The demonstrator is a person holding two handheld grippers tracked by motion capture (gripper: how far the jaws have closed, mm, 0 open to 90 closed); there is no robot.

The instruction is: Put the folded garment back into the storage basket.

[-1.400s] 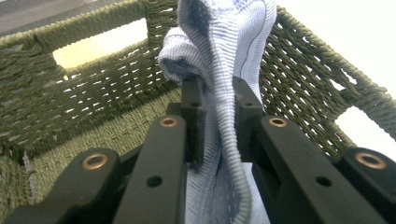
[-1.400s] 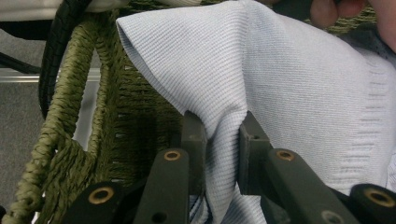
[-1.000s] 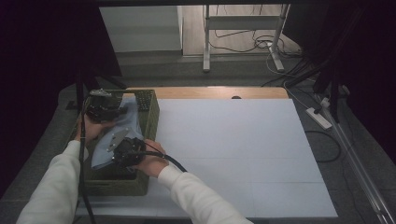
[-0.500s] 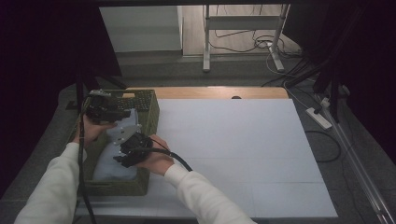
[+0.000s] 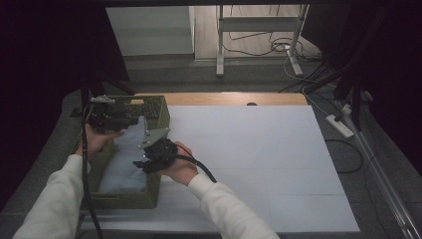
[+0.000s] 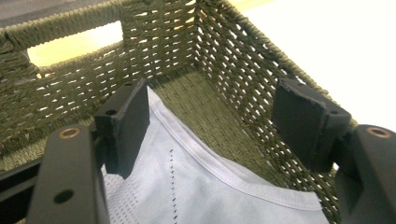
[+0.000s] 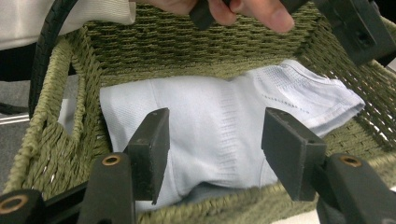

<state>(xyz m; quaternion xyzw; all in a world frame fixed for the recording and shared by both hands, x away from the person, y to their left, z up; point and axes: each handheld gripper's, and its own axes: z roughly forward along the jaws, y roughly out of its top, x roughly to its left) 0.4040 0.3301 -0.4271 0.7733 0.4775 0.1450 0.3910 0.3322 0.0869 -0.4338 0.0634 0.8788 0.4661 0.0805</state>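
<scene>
Both grippers, left (image 5: pixel 130 121) and right (image 5: pixel 141 162), have just opened, nothing pinched; cloth (image 5: pixel 125 157) lies below in basket (image 5: pixel 160 113). Risk: jaws snag weave.

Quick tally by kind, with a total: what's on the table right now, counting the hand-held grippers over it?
Woven basket: 1
Light blue garment, lying in the basket: 1
White table cover sheet: 1
Hand-held grippers: 2, the left hand-held gripper and the right hand-held gripper, both open over the garment
Total: 5
</scene>
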